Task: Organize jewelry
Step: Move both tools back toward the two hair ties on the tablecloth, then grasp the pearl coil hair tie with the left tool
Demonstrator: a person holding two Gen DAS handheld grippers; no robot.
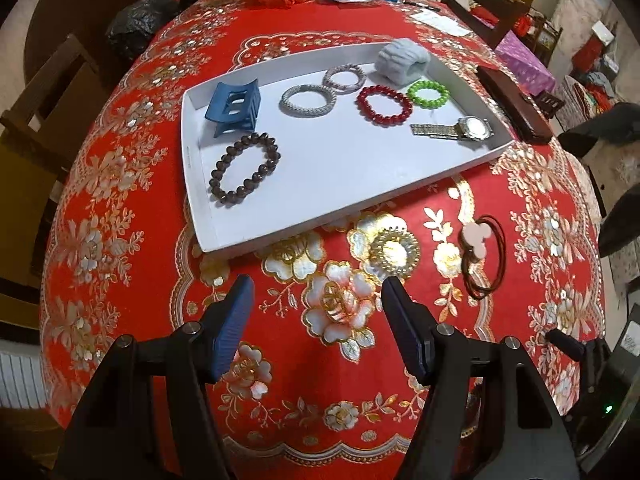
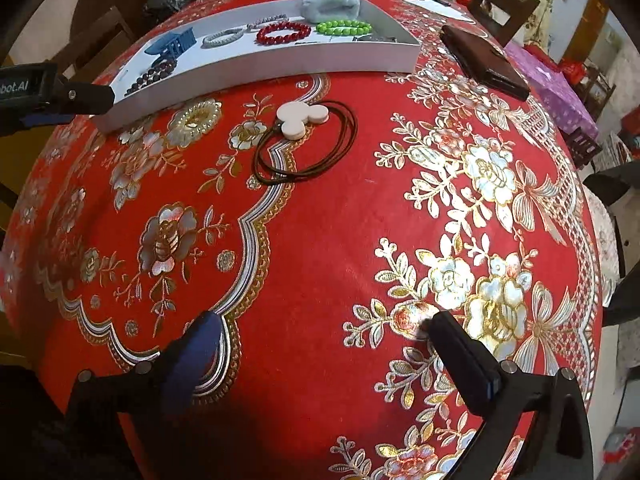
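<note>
We hold both grippers, left (image 1: pixel 316 288) and right (image 2: pixel 320 324), jaws apart and empty. The hair tie (image 2: pixel 306 144) lies on the tablecloth (image 2: pixel 320 220) near the tray (image 2: pixel 260 64).

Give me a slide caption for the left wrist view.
Open left gripper above a red floral tablecloth, facing a white tray of bead bracelets, with a brown hair tie outside it.

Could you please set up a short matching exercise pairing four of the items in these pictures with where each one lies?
Items:
1. blue plastic hair claw
2. silver metal wristwatch
3. brown cord hair tie with a white charm
4. dark brown beaded bracelet

Places:
A. on the tablecloth, outside the tray
B. tray's near left end
C. tray's right end
D. tray's far left corner

Pairs: 1-D, 2-C, 3-A, 4-B
</note>
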